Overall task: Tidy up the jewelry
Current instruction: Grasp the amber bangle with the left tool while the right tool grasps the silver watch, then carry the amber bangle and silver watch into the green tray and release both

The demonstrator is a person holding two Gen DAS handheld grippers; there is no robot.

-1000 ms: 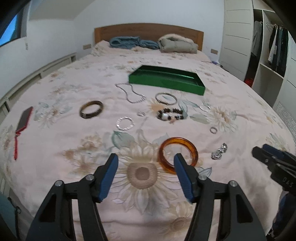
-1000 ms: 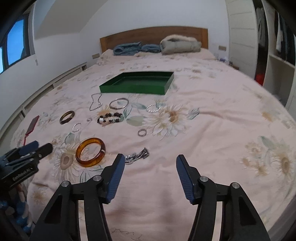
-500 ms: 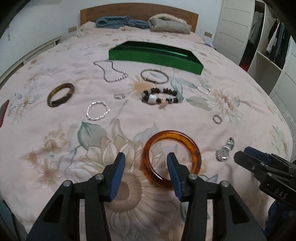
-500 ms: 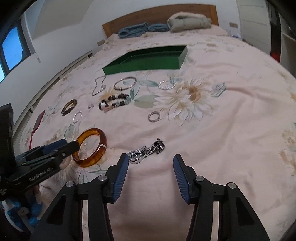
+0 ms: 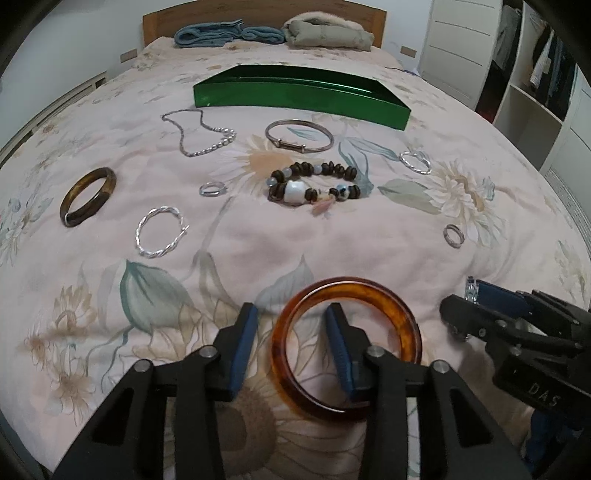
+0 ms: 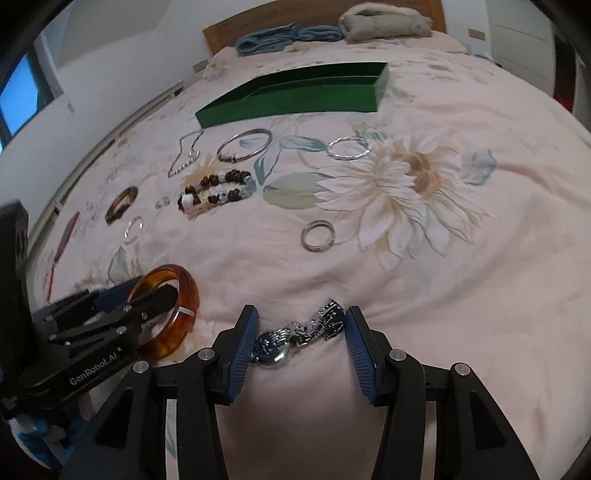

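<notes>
Now my left jaws (image 5: 290, 347), just closing, straddle the amber bangle's (image 5: 399, 317) rim unclenched; my right jaws (image 6: 301, 345), also closing, flank the silver watch (image 6: 299, 332) at lower centre.

This is a bedroom in a home. A big bed with a flowery pink cover (image 5: 258, 251) has a brown wooden headboard (image 5: 264, 11), and an open white wardrobe (image 5: 535, 85) holds hanging clothes.
</notes>
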